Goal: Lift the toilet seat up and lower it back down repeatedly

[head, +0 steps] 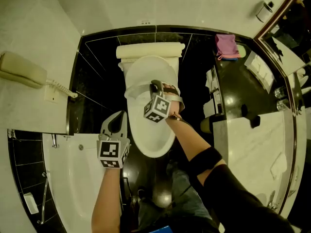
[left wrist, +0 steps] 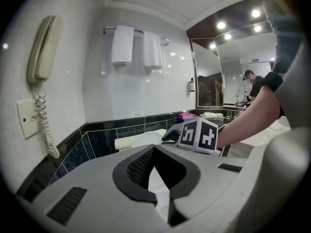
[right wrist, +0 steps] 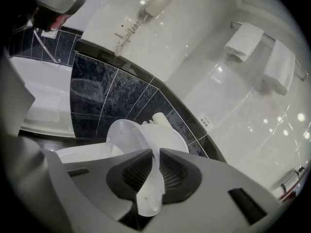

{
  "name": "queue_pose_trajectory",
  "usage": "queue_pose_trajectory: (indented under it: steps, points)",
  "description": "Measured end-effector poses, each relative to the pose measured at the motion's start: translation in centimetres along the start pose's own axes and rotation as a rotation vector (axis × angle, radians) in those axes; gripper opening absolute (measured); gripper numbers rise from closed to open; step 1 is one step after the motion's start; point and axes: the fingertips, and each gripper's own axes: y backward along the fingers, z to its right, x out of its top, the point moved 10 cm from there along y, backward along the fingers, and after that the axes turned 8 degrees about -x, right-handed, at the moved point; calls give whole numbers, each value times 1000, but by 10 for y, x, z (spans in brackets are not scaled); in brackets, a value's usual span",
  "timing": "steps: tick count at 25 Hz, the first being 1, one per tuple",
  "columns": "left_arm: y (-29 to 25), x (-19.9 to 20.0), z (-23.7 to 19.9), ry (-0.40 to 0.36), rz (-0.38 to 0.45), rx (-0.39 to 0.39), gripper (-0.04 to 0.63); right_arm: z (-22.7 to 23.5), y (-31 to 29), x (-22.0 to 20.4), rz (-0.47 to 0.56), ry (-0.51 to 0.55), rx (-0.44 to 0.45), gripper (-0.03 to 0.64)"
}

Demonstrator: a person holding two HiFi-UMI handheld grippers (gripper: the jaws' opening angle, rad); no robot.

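Observation:
The white toilet (head: 154,142) stands in the middle of the head view, its tank (head: 150,50) against the black tiled wall. My right gripper (head: 156,85) is shut on the front edge of the toilet seat (head: 143,74), which is raised at a tilt off the bowl. In the right gripper view the thin white seat (right wrist: 138,135) runs between the pads (right wrist: 133,171), with my right gripper (right wrist: 156,154) clamped on its rim. My left gripper (head: 116,123) hangs left of the bowl, apart from it, its jaw tips together and nothing in them; the left gripper view shows my left gripper (left wrist: 151,148) the same way.
A wall phone (head: 22,69) with a coiled cord hangs at the left. A bathtub (head: 73,178) lies lower left. The vanity counter (head: 252,135) and a pink cloth (head: 226,45) are on the right. Towels (left wrist: 133,45) hang above the tank. My legs are in front of the bowl.

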Motion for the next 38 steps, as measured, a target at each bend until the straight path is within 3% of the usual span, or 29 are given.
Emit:
queue_pose_trajectory:
  steps: [12, 22, 26, 32, 38]
  points:
    - [-71, 22, -23, -2, 15, 43, -11, 54, -90, 2, 37, -13, -3, 66]
    - [-77, 14, -47, 3, 13, 106, -11, 67, -128, 2, 41, 3, -33, 66]
    - [-72, 17, -46, 22, 3, 97, -11, 68, -129, 0, 38, -1, -30, 66]
    - [-47, 22, -50, 25, 13, 90, -11, 84, -83, 9, 85, -49, -110, 83]
    - [-4, 35, -30, 40, 40, 20, -11, 90, 28, 22, 125, -205, -75, 20]
